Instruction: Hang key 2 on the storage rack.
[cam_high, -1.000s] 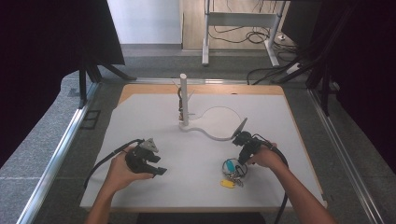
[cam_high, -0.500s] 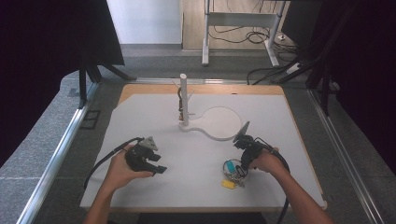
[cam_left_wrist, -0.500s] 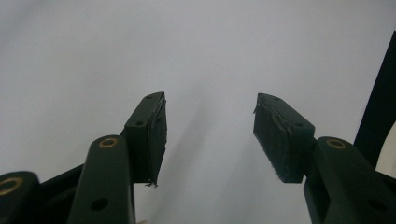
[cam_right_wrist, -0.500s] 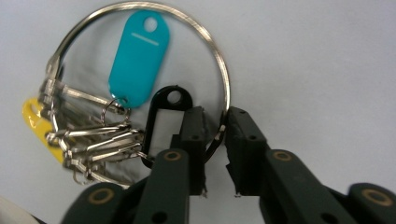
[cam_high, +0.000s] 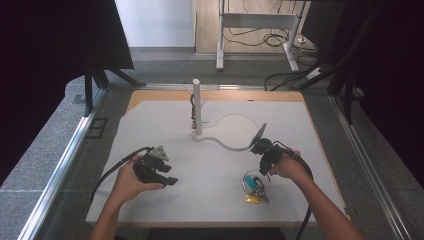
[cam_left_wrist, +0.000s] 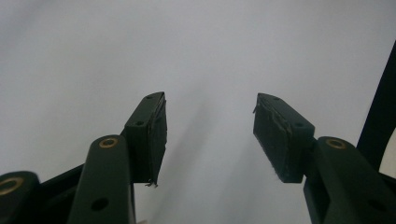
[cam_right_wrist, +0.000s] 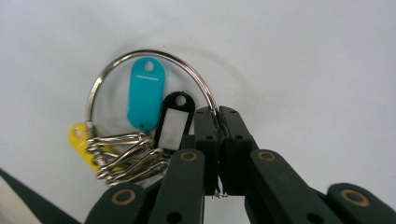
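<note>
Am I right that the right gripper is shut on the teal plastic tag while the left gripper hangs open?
Not quite: the right gripper is shut on the large silver metal key ring, not the teal plastic tag, per the right gripper view. The left gripper is open.

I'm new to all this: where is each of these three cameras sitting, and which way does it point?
High view: fixed above the person's side, looking forward and down on the white table; both forearms, left tool and right tool show.
Left gripper view: rides the left tool, looking along its open jaws at bare table.
Right gripper view: rides the right tool, its jaws shut on the key ring with its teal tag.
The high and right gripper views share the key ring.
</note>
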